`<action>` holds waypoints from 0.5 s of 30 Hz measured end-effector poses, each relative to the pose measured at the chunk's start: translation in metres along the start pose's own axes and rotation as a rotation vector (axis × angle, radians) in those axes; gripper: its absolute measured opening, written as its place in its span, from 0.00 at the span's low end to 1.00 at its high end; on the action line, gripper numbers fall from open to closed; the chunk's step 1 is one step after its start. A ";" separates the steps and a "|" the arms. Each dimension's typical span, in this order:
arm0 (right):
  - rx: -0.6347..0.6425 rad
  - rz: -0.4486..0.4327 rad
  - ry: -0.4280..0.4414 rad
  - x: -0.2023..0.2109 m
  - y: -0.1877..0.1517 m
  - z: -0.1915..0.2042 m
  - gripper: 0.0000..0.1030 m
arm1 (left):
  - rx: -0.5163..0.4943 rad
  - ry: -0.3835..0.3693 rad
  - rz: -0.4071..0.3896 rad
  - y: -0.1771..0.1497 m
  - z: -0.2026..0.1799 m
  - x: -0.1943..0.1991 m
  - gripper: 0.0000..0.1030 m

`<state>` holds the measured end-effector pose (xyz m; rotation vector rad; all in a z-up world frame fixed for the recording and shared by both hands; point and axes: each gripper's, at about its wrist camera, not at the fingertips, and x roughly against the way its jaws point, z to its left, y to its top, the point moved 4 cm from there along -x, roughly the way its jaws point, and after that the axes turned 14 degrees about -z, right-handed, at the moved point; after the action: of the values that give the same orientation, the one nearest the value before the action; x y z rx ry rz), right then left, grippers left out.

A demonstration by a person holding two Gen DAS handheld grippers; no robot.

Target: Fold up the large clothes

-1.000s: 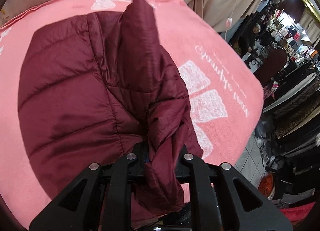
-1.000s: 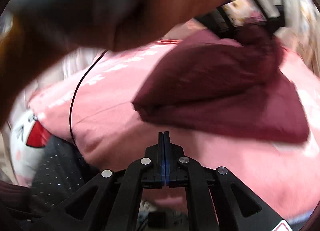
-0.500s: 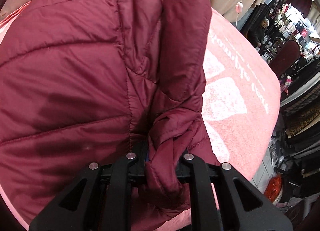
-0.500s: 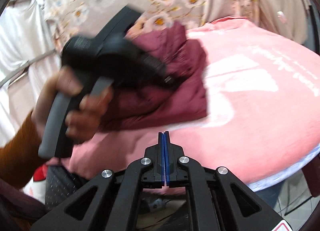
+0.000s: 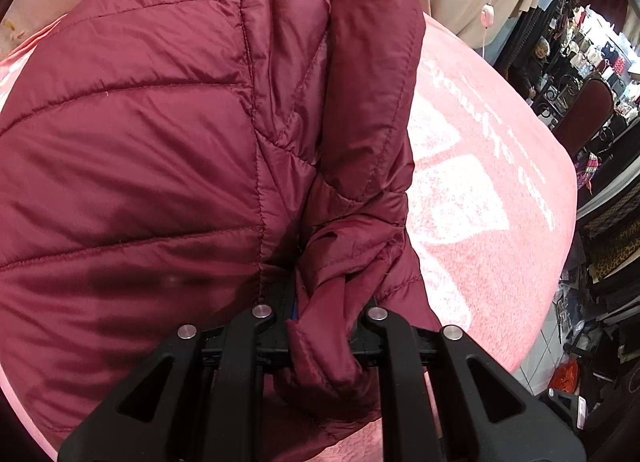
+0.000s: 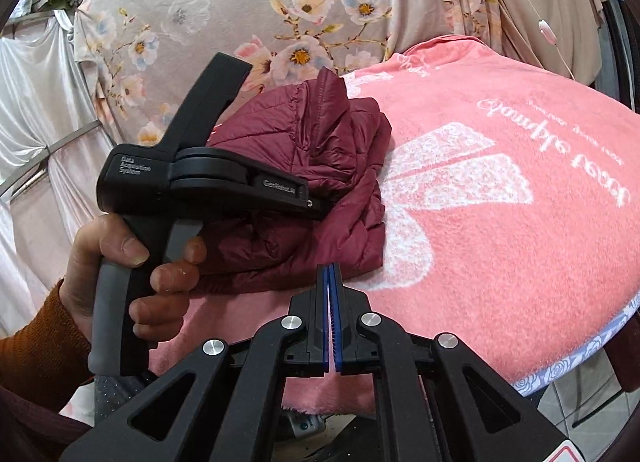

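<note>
Left gripper: we are pinching a bunched fold of the maroon quilted jacket between its fingers.
Right gripper: we are holding it closed on nothing.
Jacket: lying folded on the pink blanket, ahead of the right fingers and left of them.
Left hand: gripping the handle.

Both views are evenly lit by soft, diffuse light and are sharp, without motion blur. The maroon jacket shows a gentle sheen, and a dark shadow band lies on it just above the gripper frame. Around the jacket, fisheye bending curves the pink blanket, and the corners fall black.
</note>
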<state>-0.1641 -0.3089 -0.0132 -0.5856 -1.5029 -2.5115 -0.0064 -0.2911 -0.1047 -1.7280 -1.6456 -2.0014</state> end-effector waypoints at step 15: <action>0.006 -0.065 -0.009 0.003 0.016 0.013 0.66 | 0.100 -0.091 -0.025 0.010 0.002 0.022 0.31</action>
<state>-0.1584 -0.3056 0.0068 -0.5571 -1.5570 -2.5546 -0.0075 -0.2815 -0.0819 -1.7970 -1.7695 -1.8420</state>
